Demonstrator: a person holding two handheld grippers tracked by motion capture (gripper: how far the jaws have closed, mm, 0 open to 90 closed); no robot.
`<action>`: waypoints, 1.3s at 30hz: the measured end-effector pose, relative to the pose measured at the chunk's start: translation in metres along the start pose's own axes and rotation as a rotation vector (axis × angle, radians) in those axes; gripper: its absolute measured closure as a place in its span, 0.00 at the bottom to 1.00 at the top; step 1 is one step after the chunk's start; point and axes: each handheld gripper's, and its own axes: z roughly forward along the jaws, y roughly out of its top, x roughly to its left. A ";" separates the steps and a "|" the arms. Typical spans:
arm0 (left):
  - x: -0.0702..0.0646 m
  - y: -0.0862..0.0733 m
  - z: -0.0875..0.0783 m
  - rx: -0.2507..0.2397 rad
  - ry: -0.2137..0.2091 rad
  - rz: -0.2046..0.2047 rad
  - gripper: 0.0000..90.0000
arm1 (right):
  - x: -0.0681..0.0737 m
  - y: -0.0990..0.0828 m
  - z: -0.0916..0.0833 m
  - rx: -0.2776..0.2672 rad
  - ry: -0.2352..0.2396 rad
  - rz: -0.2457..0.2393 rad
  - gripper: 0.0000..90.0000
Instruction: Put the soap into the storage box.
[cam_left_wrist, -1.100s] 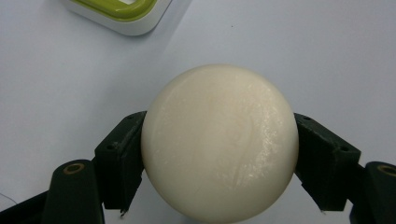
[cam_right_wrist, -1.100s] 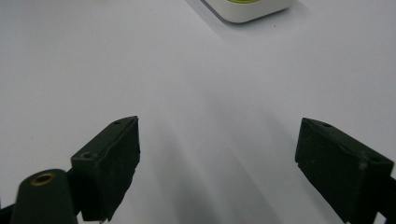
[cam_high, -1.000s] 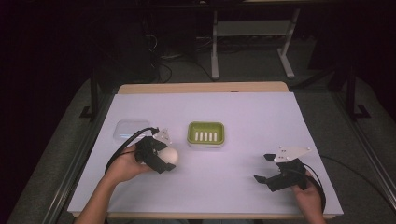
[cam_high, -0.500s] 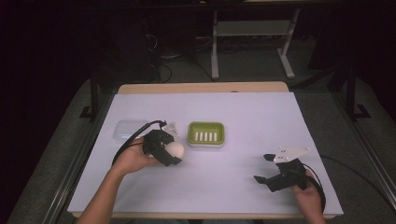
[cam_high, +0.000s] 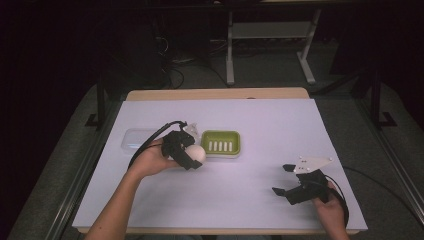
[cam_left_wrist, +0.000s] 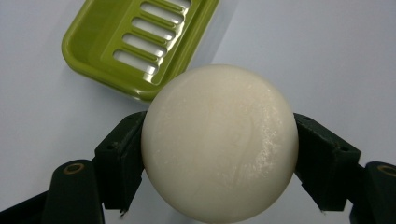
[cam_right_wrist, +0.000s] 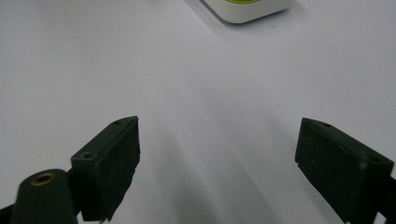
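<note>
A round cream-white soap bar (cam_left_wrist: 219, 142) sits clamped between the two jaws of my left gripper (cam_high: 192, 157), held just above the table. In the high view the soap (cam_high: 195, 152) hovers at the left edge of the green slotted soap dish (cam_high: 220, 143), which also appears at the top of the left gripper view as the soap dish (cam_left_wrist: 135, 42). My right gripper (cam_high: 284, 179) rests low near the front right of the table, open, with bare table between its fingers (cam_right_wrist: 109, 163).
A clear plastic lid (cam_high: 136, 139) lies left of the dish, behind my left hand. White paper (cam_high: 260, 120) covers the table, whose wooden edge shows at the back. A cable loops from the left gripper. A pale dish rim (cam_right_wrist: 247, 11) shows in the right gripper view.
My left gripper has carried the soap up and to the right, closer to the green dish. The right gripper has stayed put.
</note>
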 end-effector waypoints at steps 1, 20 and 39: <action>0.001 0.001 0.000 -0.003 0.000 0.002 0.28 | 0.000 0.000 0.000 0.001 0.001 0.003 0.15; 0.013 0.029 0.005 -0.001 -0.002 0.024 0.28 | 0.000 0.000 0.000 0.000 0.009 0.005 0.15; 0.029 0.045 0.014 -0.018 -0.012 -0.004 0.28 | -0.001 0.000 -0.003 -0.013 -0.002 0.010 0.15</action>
